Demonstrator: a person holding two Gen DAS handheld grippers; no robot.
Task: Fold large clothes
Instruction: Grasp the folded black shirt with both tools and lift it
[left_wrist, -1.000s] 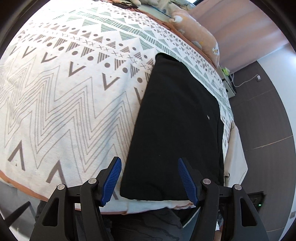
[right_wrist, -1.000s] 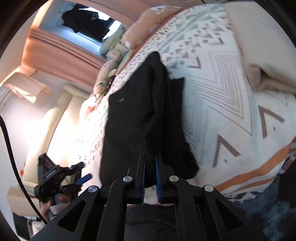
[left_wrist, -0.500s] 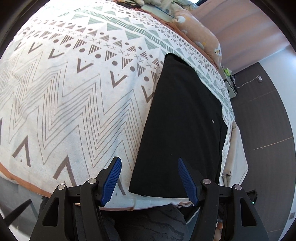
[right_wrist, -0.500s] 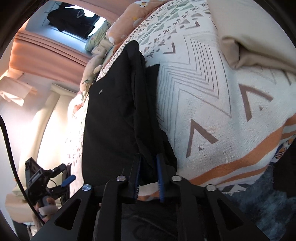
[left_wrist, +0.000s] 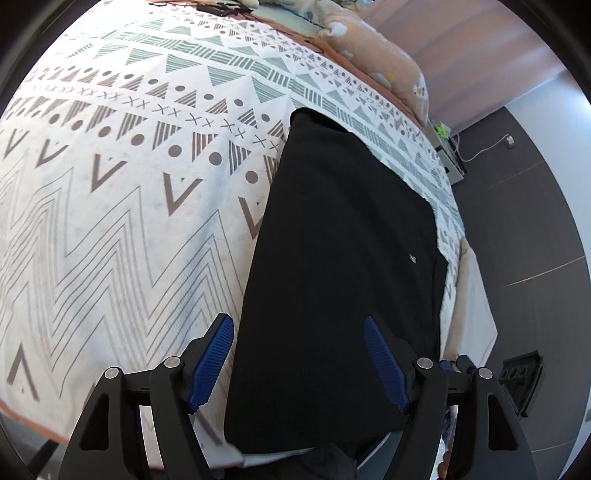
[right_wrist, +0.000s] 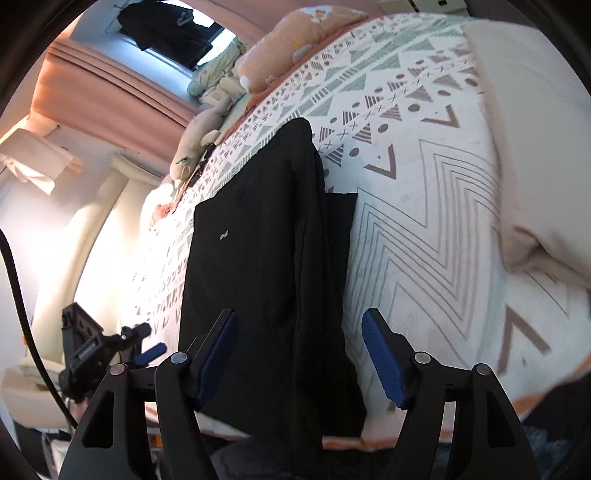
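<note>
A black garment (left_wrist: 343, 266) lies folded into a long strip on the patterned bedspread (left_wrist: 122, 192), running from the near bed edge toward the pillows. My left gripper (left_wrist: 299, 328) is open and empty, its blue pads either side of the strip's near end. In the right wrist view the same garment (right_wrist: 258, 266) shows a raised lengthwise fold and a flap sticking out on its right. My right gripper (right_wrist: 299, 325) is open and empty above the strip's near end. The left gripper (right_wrist: 147, 350) shows at the far left there.
An orange pillow (left_wrist: 380, 62) and soft toys lie at the head of the bed. A beige blanket (right_wrist: 532, 147) lies on the right side of the bed. Pink curtains (right_wrist: 107, 107) hang by the window. Dark floor (left_wrist: 524, 221) runs beside the bed.
My right gripper was shut on the garment's near edge and has let it go; its jaws now stand wide open. The garment lies flatter. The left gripper stayed open and shifted slightly.
</note>
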